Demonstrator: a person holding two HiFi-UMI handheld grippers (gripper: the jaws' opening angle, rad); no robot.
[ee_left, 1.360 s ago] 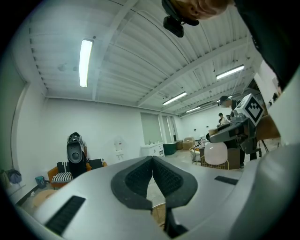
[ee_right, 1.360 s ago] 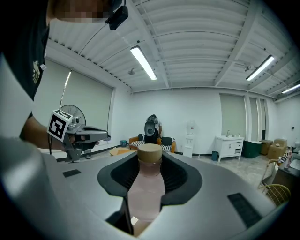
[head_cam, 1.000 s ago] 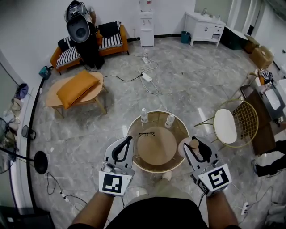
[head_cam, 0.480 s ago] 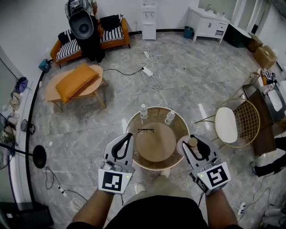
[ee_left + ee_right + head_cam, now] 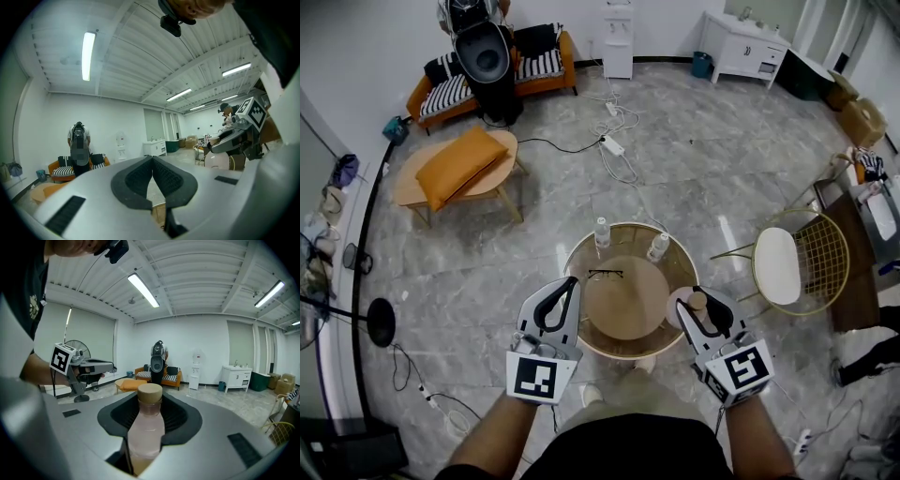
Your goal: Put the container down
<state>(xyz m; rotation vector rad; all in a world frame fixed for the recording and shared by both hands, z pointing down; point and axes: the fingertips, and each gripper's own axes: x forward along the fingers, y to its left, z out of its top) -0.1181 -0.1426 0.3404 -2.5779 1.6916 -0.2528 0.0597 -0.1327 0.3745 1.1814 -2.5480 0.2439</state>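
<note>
While right gripper (image 5: 709,307) clamps container (image 5: 146,427), barely shifted | left gripper (image 5: 152,161) closed, empty

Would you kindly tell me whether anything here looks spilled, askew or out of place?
Nothing looks spilled or damaged. Both bottles stand upright on the table, and the container is upright in the right gripper. Only the cables sprawl loosely across the floor.

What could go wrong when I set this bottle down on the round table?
The bottle, clamped in the right gripper, sits over the table's right rim in the head view; lowered there, it might land half off and tip. Moving inward, it could knock the two small bottles or the eyeglasses at the far side.
</note>
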